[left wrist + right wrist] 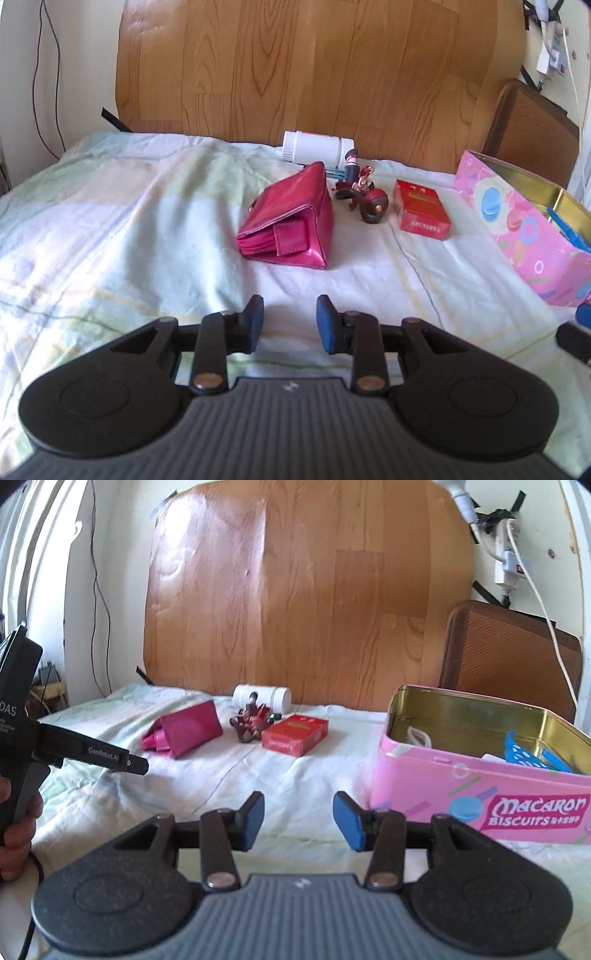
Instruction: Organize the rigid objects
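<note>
A magenta wallet (291,218) (184,731) lies on the bed sheet. Behind it lies a white bottle (317,147) (264,696). A small red figurine (364,195) (251,725) sits between the wallet and a red cigarette pack (421,210) (295,734). A pink biscuit tin (524,229) (480,768) stands open at the right with blue items inside. My left gripper (290,323) is open and empty, short of the wallet. My right gripper (299,819) is open and empty, left of the tin.
A wooden headboard (295,66) stands behind the bed. A brown cushion (509,657) leans at the back right. Cables and a plug strip (509,565) hang on the right wall. The left handset (22,716) shows at the left of the right wrist view.
</note>
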Demonstrator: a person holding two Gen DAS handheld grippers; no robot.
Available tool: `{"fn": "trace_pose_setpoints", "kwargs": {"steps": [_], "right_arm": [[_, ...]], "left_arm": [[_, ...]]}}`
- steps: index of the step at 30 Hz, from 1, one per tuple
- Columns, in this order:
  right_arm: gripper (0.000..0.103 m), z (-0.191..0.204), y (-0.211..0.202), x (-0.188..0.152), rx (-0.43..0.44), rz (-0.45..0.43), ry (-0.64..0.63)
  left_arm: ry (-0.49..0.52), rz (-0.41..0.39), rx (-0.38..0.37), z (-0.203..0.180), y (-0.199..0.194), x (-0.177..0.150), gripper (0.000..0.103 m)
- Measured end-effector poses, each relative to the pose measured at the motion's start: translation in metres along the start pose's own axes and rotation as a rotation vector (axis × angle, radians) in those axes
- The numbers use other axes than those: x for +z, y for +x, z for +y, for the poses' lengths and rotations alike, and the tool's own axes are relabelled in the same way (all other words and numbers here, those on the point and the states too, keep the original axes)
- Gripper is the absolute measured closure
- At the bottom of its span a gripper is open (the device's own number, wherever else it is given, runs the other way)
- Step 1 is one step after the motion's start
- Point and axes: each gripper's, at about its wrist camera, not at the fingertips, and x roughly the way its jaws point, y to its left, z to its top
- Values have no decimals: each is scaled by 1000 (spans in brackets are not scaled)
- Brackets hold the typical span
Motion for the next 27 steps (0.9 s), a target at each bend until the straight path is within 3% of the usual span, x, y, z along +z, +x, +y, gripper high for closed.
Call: {"fn": "trace_pose_setpoints", "kwargs": {"steps": [11,14,17,20,23,27], "right_arm": [[55,-4,9,0,-9,53,23],[54,-6,7,-1,-3,43,33],[53,-6,6,-1,3,39,39],[53,-7,6,-1,7,36,43],[52,-8,2,-1,11,14,54],[49,-10,-3,-2,22,-12,70]], "left_arm": [[-11,-74,-23,4,-13,-6,61],[-25,-135,18,11,-29,-7,57],[15,-197,101,16,-45,-5,47],[103,-113,173,17,-33,-4,44],[81,18,133,28,-18,-11,46],[120,22,134,31,-34,-21,46]]}}
